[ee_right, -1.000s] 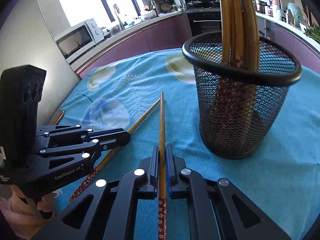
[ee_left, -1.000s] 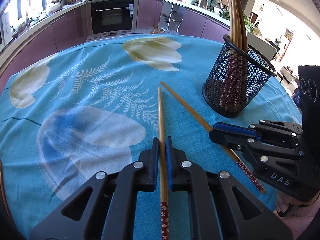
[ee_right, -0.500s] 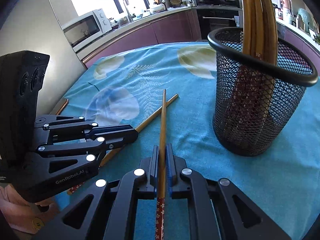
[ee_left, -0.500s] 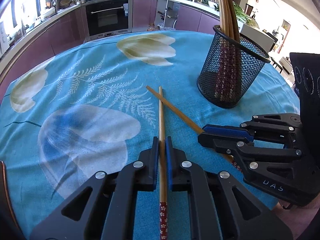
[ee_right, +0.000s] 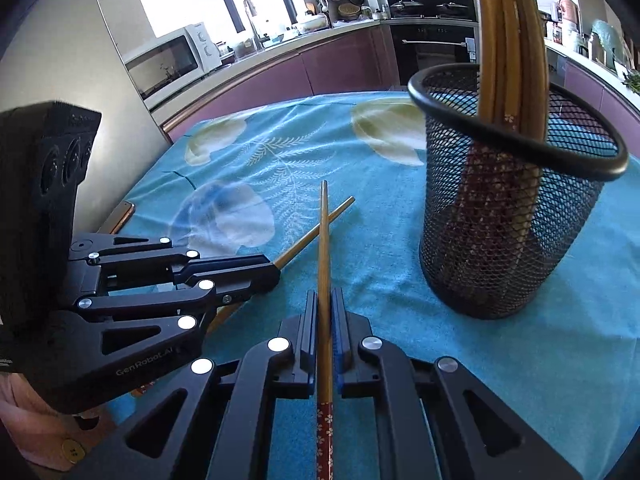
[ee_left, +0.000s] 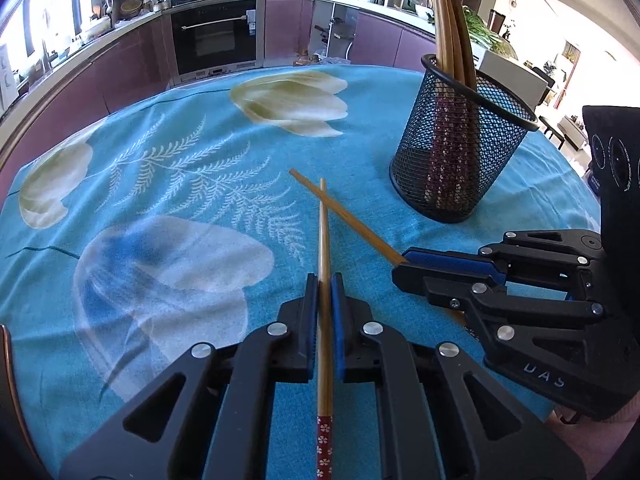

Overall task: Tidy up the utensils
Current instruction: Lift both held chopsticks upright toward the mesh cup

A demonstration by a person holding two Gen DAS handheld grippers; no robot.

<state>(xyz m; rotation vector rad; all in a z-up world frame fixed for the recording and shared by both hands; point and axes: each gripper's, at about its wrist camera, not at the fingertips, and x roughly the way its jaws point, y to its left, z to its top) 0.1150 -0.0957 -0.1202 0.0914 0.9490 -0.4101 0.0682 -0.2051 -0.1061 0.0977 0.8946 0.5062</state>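
Observation:
My left gripper point(ee_left: 325, 280) is shut on a wooden chopstick point(ee_left: 324, 248) with a red flowered end, held above the blue cloth. My right gripper point(ee_right: 325, 294) is shut on a second such chopstick point(ee_right: 323, 240). The two chopsticks cross near their tips. In the left wrist view the right gripper point(ee_left: 404, 266) is at the right with its chopstick point(ee_left: 344, 216). In the right wrist view the left gripper point(ee_right: 274, 274) is at the left with its chopstick point(ee_right: 316, 226). A black mesh holder point(ee_left: 460, 148) with several chopsticks stands at the right, also in the right wrist view point(ee_right: 508, 220).
The table carries a blue flowered cloth point(ee_left: 180, 184). Purple kitchen cabinets and a black oven point(ee_left: 216, 40) stand beyond the far edge. A microwave point(ee_right: 172, 60) sits on the counter at the left.
Both grippers have lifted and drawn back with their chopsticks. The chopstick tips have come together and now cross. The mesh holder looks farther off.

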